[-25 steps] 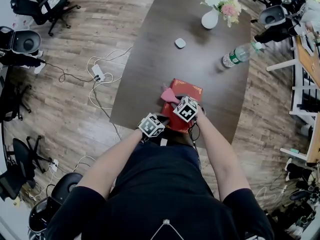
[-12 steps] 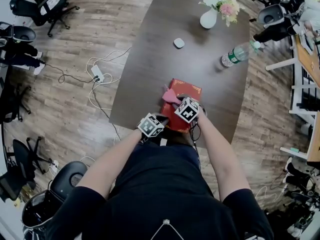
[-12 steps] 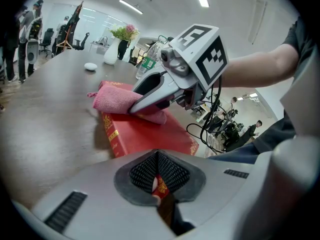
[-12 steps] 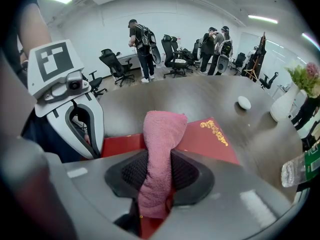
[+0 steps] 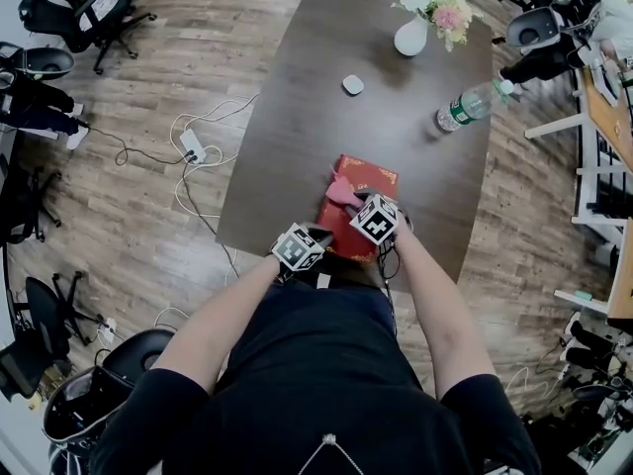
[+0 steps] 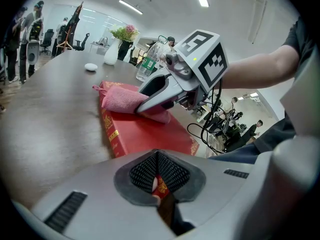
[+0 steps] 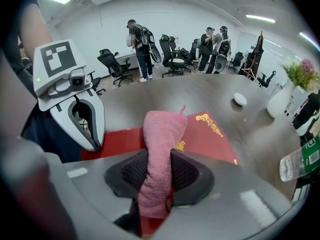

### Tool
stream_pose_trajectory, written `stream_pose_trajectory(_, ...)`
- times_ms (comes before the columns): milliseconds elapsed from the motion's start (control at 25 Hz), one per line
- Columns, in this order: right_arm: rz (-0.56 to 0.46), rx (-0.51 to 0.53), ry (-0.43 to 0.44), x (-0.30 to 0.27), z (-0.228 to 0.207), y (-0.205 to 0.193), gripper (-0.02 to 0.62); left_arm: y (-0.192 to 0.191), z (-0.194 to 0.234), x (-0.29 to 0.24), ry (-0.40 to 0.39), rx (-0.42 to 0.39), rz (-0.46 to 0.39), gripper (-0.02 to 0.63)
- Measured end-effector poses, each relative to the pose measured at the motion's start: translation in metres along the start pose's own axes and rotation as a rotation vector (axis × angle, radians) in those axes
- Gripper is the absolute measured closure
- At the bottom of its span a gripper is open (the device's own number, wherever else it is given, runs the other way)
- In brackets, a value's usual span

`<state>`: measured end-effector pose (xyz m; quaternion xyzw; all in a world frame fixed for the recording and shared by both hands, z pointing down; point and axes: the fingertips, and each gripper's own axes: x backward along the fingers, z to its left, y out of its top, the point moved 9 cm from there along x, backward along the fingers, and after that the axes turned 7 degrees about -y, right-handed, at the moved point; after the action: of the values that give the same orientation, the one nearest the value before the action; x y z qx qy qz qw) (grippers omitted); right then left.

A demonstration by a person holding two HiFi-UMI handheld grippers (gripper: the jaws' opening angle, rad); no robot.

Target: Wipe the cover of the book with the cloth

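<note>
Dark short-sleeved shirt (image 5: 316,384) across the lower middle of the head view. Pale grey plastic shells on the left gripper (image 6: 159,183) and right gripper (image 7: 156,170), each with dark mesh-textured pads (image 6: 142,171) in a dark collar and a white cube (image 5: 299,247) printed with black square markers. Black cable (image 5: 384,261) looping off the right one, plus a round lens (image 6: 172,60) and small green light (image 6: 194,59) beneath its cube.

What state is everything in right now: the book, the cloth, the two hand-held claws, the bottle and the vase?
red hardcover book: closed, flat on the dark wooden table
pink terry cloth: pinched, draped on the book's cover
left gripper: shut on the book's near edge
right gripper: shut on the cloth
clear plastic bottle: upright, capped
white vase: upright, holding flowers
</note>
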<state>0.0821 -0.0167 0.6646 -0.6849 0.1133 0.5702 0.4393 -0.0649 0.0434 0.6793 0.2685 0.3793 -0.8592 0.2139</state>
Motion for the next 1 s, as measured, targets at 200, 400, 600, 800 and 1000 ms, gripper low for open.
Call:
stream_pose_trajectory(200, 0.003, -0.006, -0.005, 0.003, -0.002, -0.005, 0.472, 0.001, 0.000, 0.001, 0.004, 0.000, 0.002, 0.611)
stream_pose_trajectory(400, 0.007, -0.016, -0.015, 0.007, -0.003, -0.011, 0.472, 0.000, -0.001, 0.000, 0.007, -0.003, 0.001, 0.611)
stream_pose_trajectory(600, 0.010, -0.032, -0.021, 0.012, -0.005, -0.017, 0.471, 0.001, -0.001, 0.001, 0.011, -0.004, 0.000, 0.611)
stream_pose_trajectory(800, 0.013, -0.039, -0.031, 0.015, -0.007, -0.024, 0.471, 0.000, -0.001, 0.000, 0.013, -0.007, 0.003, 0.611)
stream_pose_trajectory(1000, 0.016, -0.056, -0.041, 0.019, -0.010, -0.032, 0.471, 0.001, 0.000, 0.001, 0.008, -0.006, 0.004, 0.611)
